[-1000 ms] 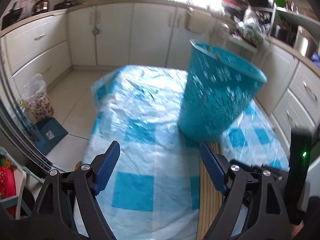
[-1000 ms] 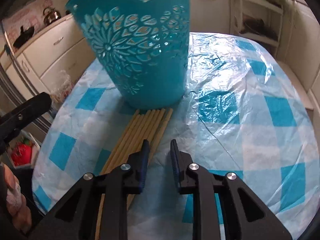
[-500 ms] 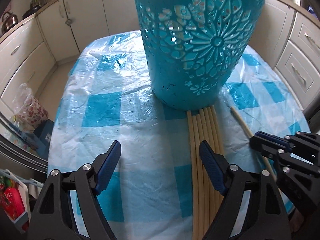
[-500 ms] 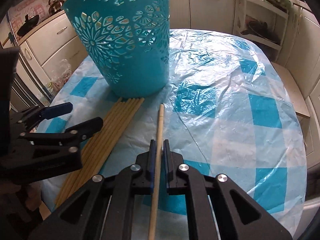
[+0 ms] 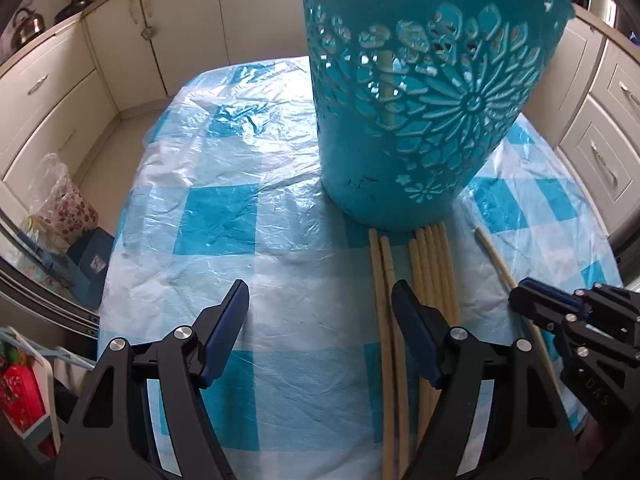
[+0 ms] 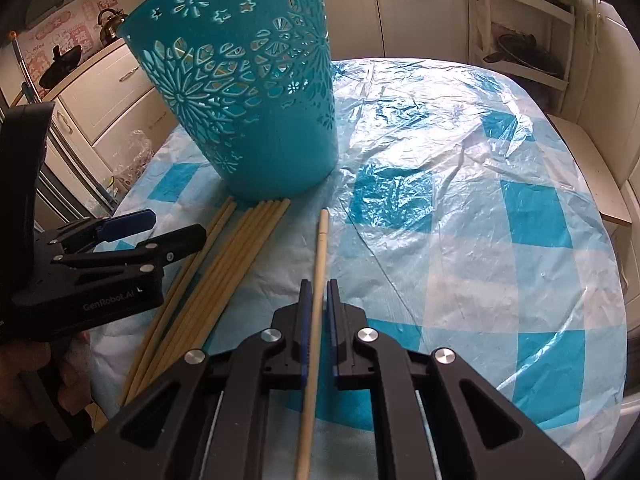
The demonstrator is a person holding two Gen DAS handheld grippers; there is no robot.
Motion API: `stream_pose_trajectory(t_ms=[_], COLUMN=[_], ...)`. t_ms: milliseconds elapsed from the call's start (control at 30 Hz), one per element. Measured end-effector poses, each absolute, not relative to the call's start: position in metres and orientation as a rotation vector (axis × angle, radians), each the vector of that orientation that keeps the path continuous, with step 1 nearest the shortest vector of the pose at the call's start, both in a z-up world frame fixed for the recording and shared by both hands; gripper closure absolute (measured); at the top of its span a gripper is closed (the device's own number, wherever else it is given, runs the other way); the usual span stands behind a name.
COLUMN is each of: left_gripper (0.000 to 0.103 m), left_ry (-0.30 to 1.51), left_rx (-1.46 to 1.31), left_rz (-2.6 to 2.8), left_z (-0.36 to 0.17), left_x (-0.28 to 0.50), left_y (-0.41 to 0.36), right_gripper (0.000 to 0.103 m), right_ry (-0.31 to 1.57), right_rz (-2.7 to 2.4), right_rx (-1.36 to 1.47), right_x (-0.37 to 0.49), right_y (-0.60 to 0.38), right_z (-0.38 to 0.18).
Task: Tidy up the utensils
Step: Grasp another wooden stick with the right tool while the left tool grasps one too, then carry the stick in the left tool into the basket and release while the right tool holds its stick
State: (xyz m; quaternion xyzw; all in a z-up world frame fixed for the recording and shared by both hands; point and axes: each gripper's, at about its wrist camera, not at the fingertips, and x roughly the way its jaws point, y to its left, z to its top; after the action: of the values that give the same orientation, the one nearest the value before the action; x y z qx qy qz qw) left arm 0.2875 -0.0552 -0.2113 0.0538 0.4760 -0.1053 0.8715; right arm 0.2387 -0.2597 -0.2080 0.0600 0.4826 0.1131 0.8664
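A: Which step is in hand?
B: One chopstick is clamped in the right gripper, apart from the bundle lying on the desk against the basket.
A: And the left gripper?
B: Nothing is held; its jaws have just been narrowing over the bundle. Next, a lift into the basket is probably needed.

Cream cabinets ring the kitchen, a kettle on the counter (posters behind it); daylight glares off the table's plastic-covered check cloth.
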Motion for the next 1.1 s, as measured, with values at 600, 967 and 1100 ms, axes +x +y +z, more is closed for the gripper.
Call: stream_pose_trajectory(t_ms=[600, 967, 1100], left_gripper=[0.098, 0.098, 0.098], left_ry=[1.033, 0.678, 0.376], left_rx=[0.156, -0.186, -0.260], left_rz=[-0.353, -0.596, -0.541], left_z=[-0.209, -0.057, 0.004], left_x=[0.295, 0.250, 0.265], left_y=[-0.076, -0.015, -0.009], right_gripper=[0.095, 0.097, 0.097], right_ry=[0.994, 1.021, 1.019], right_rz=[0.220, 0.250, 0.255], right_rx=[-0.003, 0.270, 0.301], right_x=[0.239, 0.243, 0.244], right_y=[-0.241, -0.274, -0.277], right_z=[-0.207, -0.210, -0.212])
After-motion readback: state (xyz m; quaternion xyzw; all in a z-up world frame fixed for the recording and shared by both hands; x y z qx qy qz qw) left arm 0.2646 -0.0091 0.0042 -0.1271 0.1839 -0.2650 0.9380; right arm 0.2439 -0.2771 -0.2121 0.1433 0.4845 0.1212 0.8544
